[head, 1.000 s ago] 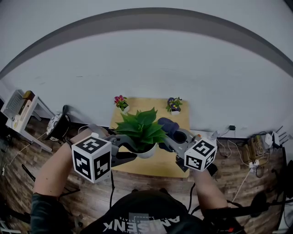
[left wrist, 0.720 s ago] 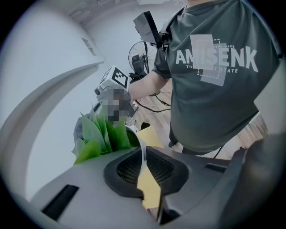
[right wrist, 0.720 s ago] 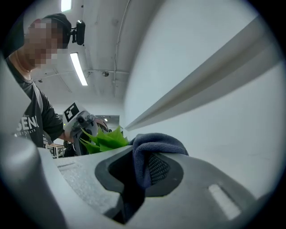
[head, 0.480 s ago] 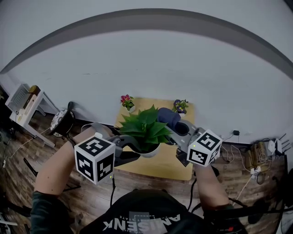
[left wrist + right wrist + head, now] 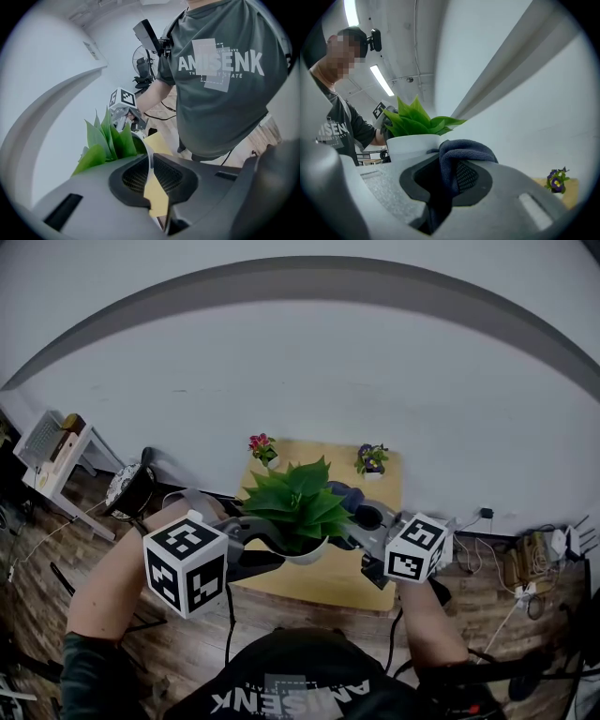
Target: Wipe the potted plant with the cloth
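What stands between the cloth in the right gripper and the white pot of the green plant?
Nothing visible. The cloth, clamped in the right gripper, is close beside the white pot, with no object between them. The left gripper grips the pot's rim on the opposite side.

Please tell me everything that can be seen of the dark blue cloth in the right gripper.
The dark blue cloth looks soft, thick and terry-like. It is bunched into rounded folds and clamped between the jaws of the right gripper; a hump rises above them and a tail hangs down in the gap. Its left fold reaches the wall of the round white plant pot, but firm contact cannot be confirmed.
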The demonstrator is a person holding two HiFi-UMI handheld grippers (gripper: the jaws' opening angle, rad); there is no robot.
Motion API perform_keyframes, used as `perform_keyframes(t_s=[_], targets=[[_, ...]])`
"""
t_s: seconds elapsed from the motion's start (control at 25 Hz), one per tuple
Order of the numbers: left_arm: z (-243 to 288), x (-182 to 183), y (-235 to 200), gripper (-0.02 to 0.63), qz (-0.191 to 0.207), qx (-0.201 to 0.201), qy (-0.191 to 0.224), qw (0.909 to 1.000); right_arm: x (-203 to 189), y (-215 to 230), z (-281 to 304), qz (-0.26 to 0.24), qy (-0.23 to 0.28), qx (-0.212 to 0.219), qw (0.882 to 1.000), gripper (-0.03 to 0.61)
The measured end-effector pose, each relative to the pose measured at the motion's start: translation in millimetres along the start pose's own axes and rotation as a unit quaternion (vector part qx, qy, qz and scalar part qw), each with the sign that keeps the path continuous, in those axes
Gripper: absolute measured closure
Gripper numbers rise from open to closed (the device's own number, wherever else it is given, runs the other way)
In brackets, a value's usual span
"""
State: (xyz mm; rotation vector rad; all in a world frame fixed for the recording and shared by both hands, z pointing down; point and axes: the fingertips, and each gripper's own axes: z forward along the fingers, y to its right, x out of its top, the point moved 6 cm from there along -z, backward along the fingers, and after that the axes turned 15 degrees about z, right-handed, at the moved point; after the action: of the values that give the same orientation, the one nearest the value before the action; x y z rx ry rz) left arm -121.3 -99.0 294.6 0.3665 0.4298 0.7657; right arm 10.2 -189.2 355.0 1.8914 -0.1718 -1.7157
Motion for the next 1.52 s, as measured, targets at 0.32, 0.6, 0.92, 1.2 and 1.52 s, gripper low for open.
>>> perform_keyframes(t_s=[0.32, 0.6, 0.92, 1.2, 1.52], targets=[[0.7, -2.2, 1.3, 0.583, 0.012, -0.005, 0.005, 0.9999, -31.6, 15.6, 3.9, -0.011, -0.064, 0.012, 0.998, 0.526], [0.5, 23.2, 9.7, 0.584, 0.026, -0.001, 0.012, 0.9996, -55.9, 23.9, -12.7, -0.004, -0.088, 0.012, 0.996, 0.526], [1.5, 42.8, 19.3, 0.584, 0.056, -0.012, 0.014, 0.9983, 14.3, -6.3, -11.4, -0.020, -0.011, 0.097, 0.995, 0.526], [-3.5, 48.7, 17.3, 0.584, 0.067, -0.005, 0.018, 0.9975, 34.1, -21.5, 7.5, -0.016, -0.011, 0.156, 0.988, 0.526], [-5.8, 51.0, 16.7, 0.584, 0.062, 0.006, 0.008, 0.9981, 13.3, -17.8, 8.4, 0.000, -0.044, 0.194, 0.980, 0.526]])
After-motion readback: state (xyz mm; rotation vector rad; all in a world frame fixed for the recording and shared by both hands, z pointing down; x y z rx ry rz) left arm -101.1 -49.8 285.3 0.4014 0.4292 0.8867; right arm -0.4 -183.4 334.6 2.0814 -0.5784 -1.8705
